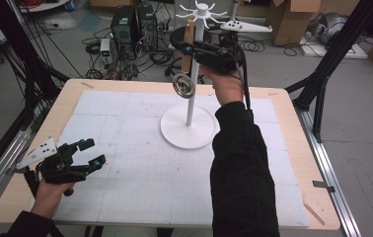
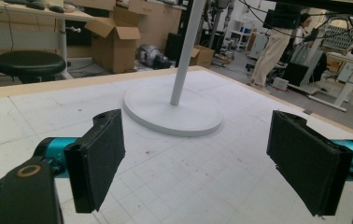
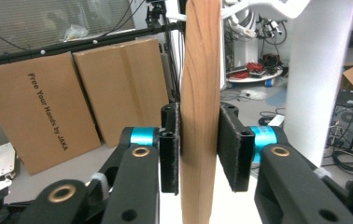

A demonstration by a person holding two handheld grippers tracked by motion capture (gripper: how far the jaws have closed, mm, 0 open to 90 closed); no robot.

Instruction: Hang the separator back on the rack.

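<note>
Left gripper: held low over the near-left part of the white gridded mat that covers the light wooden table. Jaws spread wide, nothing between them. Left gripper view: both black pads well apart, bare mat between.

Centre of mat: white stand with round flat base and upright white pole. Base lies flat on the mat, well apart from the left gripper. Top of pole carries white radiating hooks.

Right gripper: raised high, just beside the upper pole, the person's black-sleeved right arm reaching up from the near edge. Jaws narrow, clamped on the flat wooden handle of a utensil. Right gripper view: handle stands upright between the two pads, touching both. High view: handle top sits near the hooks; cannot tell whether it hangs on one. Below the handle hangs a round silvery metal coil head, just beside the pole, clear of the base.

Beyond the table: grey floor with cables, computer towers, cardboard boxes.
</note>
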